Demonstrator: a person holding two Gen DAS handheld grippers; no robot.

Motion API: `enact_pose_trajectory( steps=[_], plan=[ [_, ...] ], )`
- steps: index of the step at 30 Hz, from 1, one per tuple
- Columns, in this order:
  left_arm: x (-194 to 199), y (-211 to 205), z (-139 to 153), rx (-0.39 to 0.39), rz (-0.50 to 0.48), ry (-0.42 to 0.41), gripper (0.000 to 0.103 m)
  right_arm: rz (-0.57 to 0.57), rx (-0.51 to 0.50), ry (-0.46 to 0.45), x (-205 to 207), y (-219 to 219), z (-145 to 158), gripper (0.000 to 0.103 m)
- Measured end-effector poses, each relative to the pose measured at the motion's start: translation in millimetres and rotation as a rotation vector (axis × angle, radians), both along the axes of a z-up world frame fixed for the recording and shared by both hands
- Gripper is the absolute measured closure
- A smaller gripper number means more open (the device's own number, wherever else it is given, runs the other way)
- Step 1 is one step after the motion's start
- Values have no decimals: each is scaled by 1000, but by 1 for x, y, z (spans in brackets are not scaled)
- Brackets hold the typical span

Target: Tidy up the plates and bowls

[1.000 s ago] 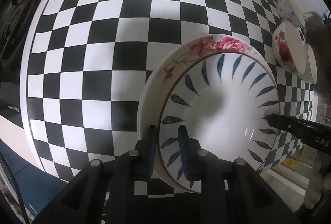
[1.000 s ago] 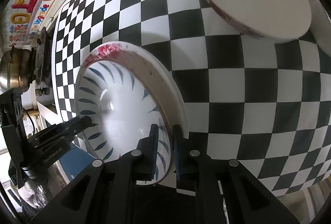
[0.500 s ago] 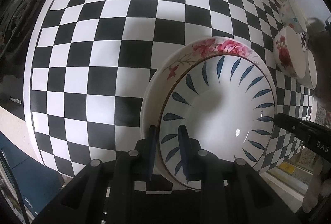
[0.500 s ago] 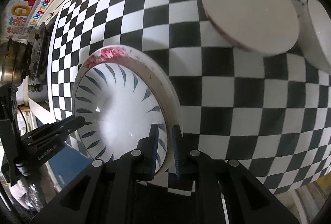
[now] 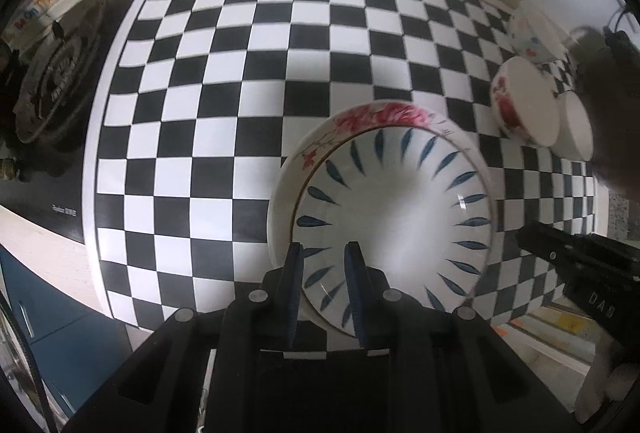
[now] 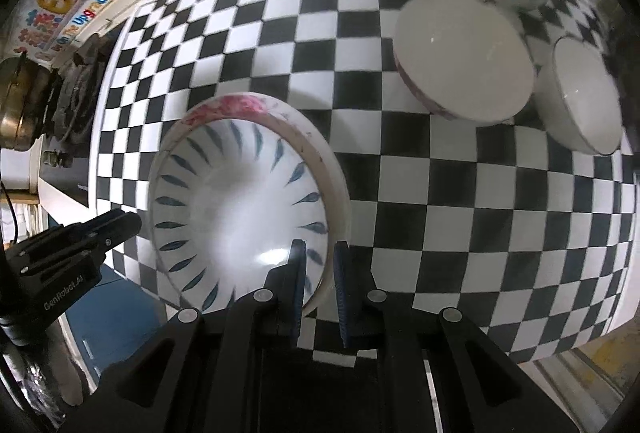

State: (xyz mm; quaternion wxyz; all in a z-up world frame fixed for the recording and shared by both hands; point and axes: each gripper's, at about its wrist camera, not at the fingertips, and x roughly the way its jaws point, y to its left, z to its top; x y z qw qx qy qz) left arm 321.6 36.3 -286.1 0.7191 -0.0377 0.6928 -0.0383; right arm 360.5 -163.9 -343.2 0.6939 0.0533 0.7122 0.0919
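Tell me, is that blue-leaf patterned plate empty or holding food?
Empty: the blue-leaf patterned plate shows only its bare white glossy centre, nested on the pink-flowered plate.

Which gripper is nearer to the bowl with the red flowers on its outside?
Right. The right gripper, at the stacked plates' right edge, sits on the side facing the red-flower bowl. The left gripper holds the plates' opposite edge, with the plates between it and the bowl.

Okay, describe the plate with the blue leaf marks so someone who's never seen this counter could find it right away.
On the black-and-white checkered counter, look at the near edge, where both grippers grip a stack of two plates. The blue-leaf plate is the upper one, sitting on a pink-flowered plate. Blue leaf strokes ring its white centre; the bowls further back have none.
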Motion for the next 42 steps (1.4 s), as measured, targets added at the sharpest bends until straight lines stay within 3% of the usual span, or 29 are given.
enact_pose_trajectory(
  steps=[7,11,14,24,31,42],
  plan=[
    [-11,-6,45,2,-26,-57,84,20,-30,-99,-17,6,62,87],
    [-21,-10,70,-14,-33,-84,84,17,-27,-150,-27,6,97,77],
    [-27,-10,85,-20,-29,-98,84,19,-30,-179,-38,7,122,76],
    [-48,-13,128,-35,-45,-138,84,15,6,-226,-65,14,175,76],
    [-53,-7,143,-41,-38,-159,84,13,7,-253,-71,16,196,76],
    [-45,-2,149,-61,-79,-179,84,-31,4,-242,-69,22,199,76]
  ],
)
